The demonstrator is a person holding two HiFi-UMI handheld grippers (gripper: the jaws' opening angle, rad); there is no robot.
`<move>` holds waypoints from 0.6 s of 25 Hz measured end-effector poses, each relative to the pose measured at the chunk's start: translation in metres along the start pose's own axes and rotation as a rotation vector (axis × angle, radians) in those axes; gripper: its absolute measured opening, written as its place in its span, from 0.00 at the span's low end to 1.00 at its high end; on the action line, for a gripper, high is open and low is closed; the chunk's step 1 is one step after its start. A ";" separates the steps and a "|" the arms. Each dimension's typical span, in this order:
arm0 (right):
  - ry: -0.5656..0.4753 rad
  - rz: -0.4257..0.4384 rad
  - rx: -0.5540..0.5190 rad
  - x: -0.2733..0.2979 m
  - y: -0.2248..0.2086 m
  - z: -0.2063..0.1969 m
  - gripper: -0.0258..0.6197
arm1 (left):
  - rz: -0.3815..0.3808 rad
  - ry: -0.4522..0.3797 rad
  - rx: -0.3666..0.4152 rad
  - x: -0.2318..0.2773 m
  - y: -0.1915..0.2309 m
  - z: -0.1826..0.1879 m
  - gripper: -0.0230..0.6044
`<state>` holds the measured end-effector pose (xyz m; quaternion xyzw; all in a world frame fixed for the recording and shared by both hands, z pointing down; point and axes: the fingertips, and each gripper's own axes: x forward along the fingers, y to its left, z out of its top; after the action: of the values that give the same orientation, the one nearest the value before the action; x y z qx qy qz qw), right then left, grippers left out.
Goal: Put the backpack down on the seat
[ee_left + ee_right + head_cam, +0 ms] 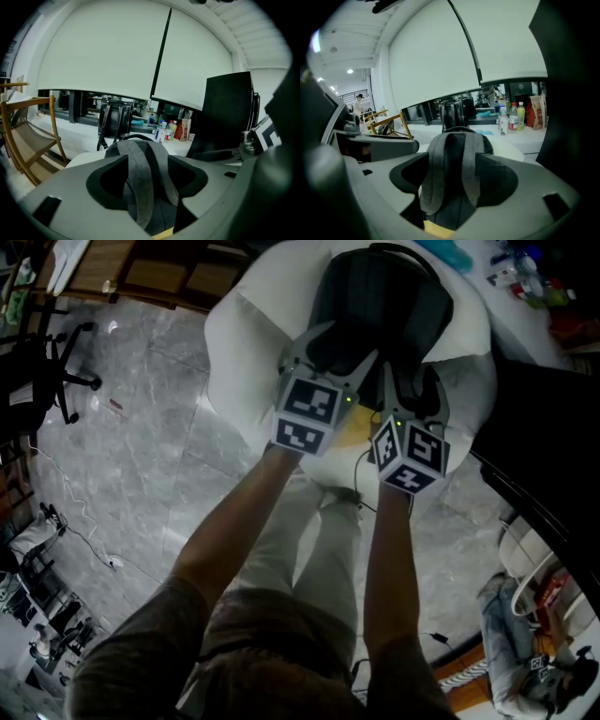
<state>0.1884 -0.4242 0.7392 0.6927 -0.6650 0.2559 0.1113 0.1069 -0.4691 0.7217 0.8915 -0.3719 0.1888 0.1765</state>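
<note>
A dark backpack [380,306] lies on a white beanbag seat [244,352] in the head view. Both grippers are at its near end, side by side. My left gripper [326,351] stands open, and a grey shoulder strap [138,185] runs loose between its jaws, with gaps on both sides. Open too is my right gripper [409,382], with the other grey strap [436,178] lying between its jaws, untouched by the pads. A yellow patch [352,432] shows under the backpack's near edge.
A black office chair [47,362] stands on the marble floor at left, with a cable [84,531] trailing beside it. Behind the seat is a white counter with bottles [168,131] and another black bag [114,119]. A wooden folding chair [28,140] is to the left.
</note>
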 end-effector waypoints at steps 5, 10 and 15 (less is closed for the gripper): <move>0.003 0.025 0.025 -0.021 0.009 0.008 0.41 | 0.027 -0.012 -0.021 -0.024 -0.007 0.009 0.31; 0.030 0.081 0.028 -0.054 0.030 0.024 0.04 | 0.061 -0.010 -0.051 -0.056 -0.021 0.027 0.04; 0.029 0.124 0.051 -0.100 0.050 0.056 0.04 | 0.086 0.021 -0.101 -0.095 -0.045 0.052 0.04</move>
<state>0.1528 -0.3702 0.6324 0.6491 -0.6982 0.2891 0.0871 0.0884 -0.4065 0.6250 0.8627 -0.4169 0.1868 0.2168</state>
